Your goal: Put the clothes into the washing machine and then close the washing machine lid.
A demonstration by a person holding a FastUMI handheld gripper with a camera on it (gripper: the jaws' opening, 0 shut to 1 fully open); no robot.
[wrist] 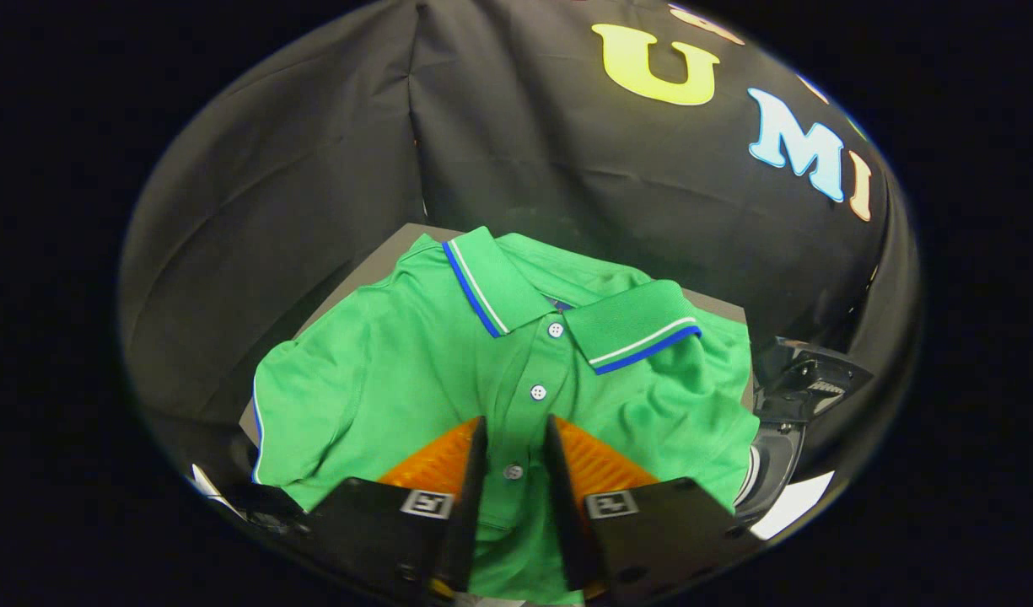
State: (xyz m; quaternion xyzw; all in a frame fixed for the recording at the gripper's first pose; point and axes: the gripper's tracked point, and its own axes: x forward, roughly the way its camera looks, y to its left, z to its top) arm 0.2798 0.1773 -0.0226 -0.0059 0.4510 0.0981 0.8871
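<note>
A green polo shirt [415, 371] lies spread over a grey bench [398, 240], front up, covering most of its top; only the far corner and a strip of the far edge show bare. The collar [558, 308], trimmed in blue and white, points toward the far edge. Three white buttons [538, 392] run down the placket toward the gripper.

The gripper [514, 430] sits low over the shirt's chest with its jaws parted a little. The placket and the nearest button lie in the gap between the fingers [474, 472]. The fingertips look to be at the cloth, one on each side of the placket, but whether they press on it cannot be told.

Beside the bench's right edge, past the shirt's sleeve, stands a dark machine part [798, 384] with a curved pale rim, probably the washing machine, partly hidden.
</note>
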